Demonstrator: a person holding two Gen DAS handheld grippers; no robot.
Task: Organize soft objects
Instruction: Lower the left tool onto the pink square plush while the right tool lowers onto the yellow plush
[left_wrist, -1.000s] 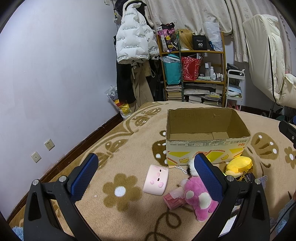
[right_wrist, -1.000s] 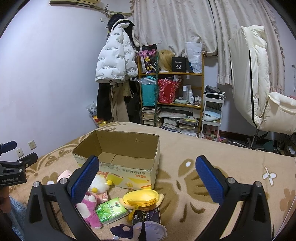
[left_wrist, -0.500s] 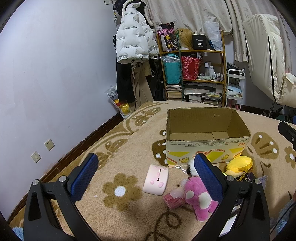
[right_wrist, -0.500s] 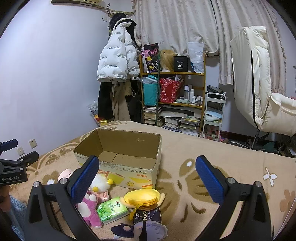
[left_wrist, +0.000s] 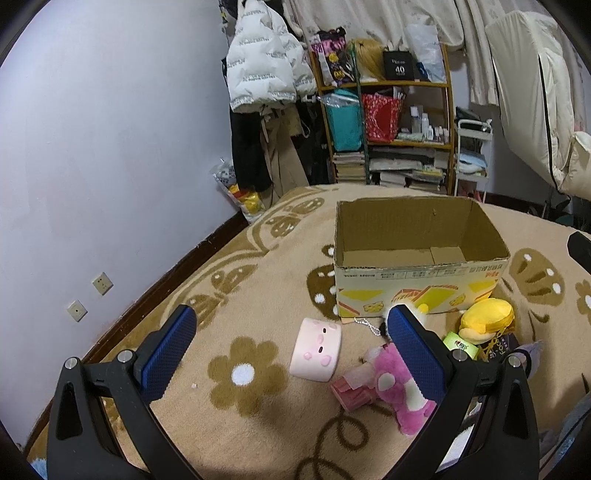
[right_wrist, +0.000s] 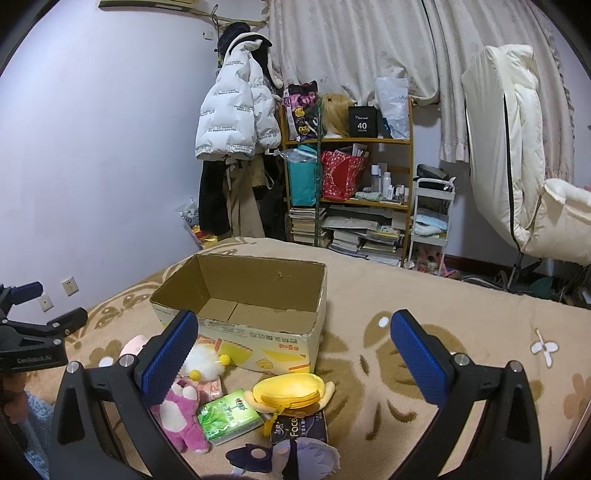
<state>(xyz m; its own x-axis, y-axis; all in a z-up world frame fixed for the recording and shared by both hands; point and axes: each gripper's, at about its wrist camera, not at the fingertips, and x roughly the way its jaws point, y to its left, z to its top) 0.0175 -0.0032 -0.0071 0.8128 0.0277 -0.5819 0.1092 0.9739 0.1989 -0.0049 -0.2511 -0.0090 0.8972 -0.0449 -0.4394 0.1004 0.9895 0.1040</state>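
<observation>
so the empty cardboard box (left_wrist: 417, 254) is sitting dead ahead on the carpet (left_wrist: 236, 284) with the pink marshmallow plush (left_wrist: 317, 349) lying lengthwise toward it, right between the wide-open left gripper (left_wrist: 291, 343) fingers, while the right gripper (right_wrist: 291, 350) is hanging released too, further off

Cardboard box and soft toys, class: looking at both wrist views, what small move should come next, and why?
Probably lower the open left gripper onto the pale pink squishy toy. The cardboard box looks empty, every soft item lies on the blanket in front of it, and this toy sits apart from the pile, roughly between the fingers, so it seems easiest to grasp.
</observation>
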